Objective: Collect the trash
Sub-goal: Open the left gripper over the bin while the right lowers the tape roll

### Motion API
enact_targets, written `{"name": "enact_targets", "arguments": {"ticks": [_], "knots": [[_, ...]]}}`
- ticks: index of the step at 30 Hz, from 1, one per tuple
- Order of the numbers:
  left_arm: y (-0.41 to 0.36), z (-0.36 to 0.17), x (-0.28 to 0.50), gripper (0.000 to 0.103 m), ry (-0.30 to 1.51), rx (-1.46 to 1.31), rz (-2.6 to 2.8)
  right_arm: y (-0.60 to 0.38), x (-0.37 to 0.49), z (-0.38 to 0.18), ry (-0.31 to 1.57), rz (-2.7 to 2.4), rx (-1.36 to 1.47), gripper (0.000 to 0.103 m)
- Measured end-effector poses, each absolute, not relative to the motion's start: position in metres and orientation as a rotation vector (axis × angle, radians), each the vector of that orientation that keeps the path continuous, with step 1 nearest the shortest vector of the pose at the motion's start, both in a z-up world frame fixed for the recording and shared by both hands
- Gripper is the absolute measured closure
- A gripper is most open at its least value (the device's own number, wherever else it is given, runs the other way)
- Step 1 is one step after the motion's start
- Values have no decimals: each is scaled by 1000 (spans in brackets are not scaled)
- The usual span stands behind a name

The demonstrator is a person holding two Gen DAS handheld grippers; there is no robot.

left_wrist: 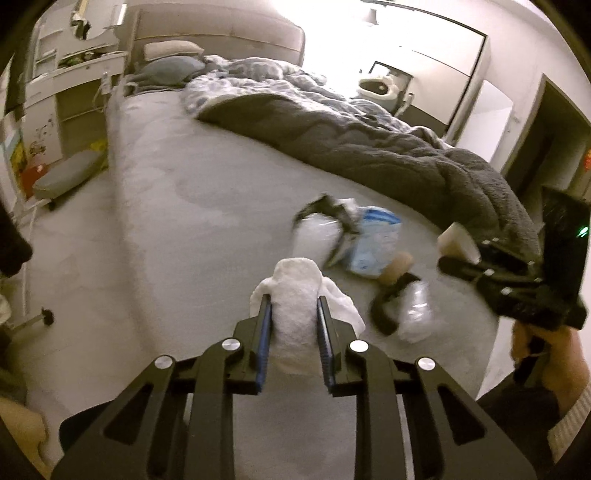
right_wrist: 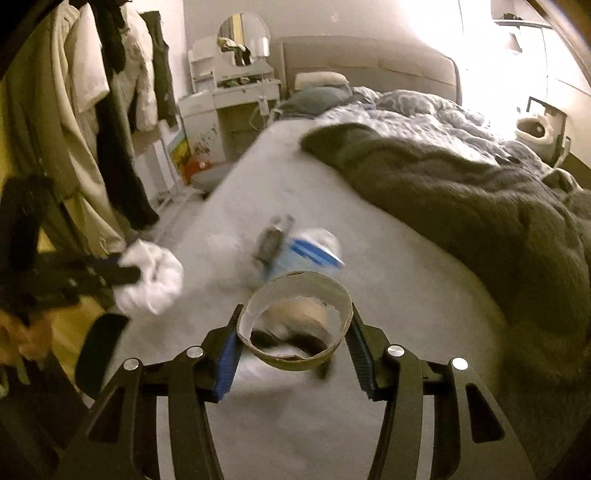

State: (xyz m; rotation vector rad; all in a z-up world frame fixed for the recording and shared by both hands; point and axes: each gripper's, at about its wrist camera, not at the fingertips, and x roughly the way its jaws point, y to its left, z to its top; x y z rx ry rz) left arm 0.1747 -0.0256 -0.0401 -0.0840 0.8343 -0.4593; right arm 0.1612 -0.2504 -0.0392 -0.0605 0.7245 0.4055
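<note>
Left gripper (left_wrist: pixel 294 312) is clamped narrow on a crumpled white tissue wad (left_wrist: pixel 295 295), held above the near part of the bed (left_wrist: pixel 166 206). Right gripper (right_wrist: pixel 295 325) has its pads pressed on a cardboard tube (right_wrist: pixel 295 328), open end facing the camera, also above the bed. Just beyond, on the grey sheet: a second cardboard roll (left_wrist: pixel 399 266), a black curved item (left_wrist: pixel 388 306) with clear plastic (left_wrist: pixel 417 310) beside it, blurred. Further out, a blue-and-white plastic packet (left_wrist: pixel 373 240) with a dark object (left_wrist: pixel 332 208) lying on its left edge. Far right, dark grey duvet (left_wrist: pixel 388 147) bunched up. Far left, pillows (left_wrist: pixel 170 62) at the headboard, a white dresser with round mirror (right_wrist: pixel 242 33), clothes hanging (right_wrist: pixel 92 92).
</note>
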Motion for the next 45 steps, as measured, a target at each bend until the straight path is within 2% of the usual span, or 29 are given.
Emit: {"name": "enact_targets", "arguments": {"ticks": [9, 20, 39, 43, 45], "knots": [[51, -56, 172, 78, 861, -125, -311, -160, 163, -28, 740, 524, -126, 50], [118, -99, 165, 78, 976, -143, -163, -64, 160, -36, 792, 646, -152, 50], [194, -201, 122, 77, 1333, -205, -25, 53, 148, -90, 981, 770, -199, 50], [201, -213, 109, 68, 1398, -214, -39, 69, 150, -104, 1017, 777, -196, 50], [200, -206, 102, 54, 1384, -191, -44, 76, 150, -113, 1034, 780, -211, 50]]}}
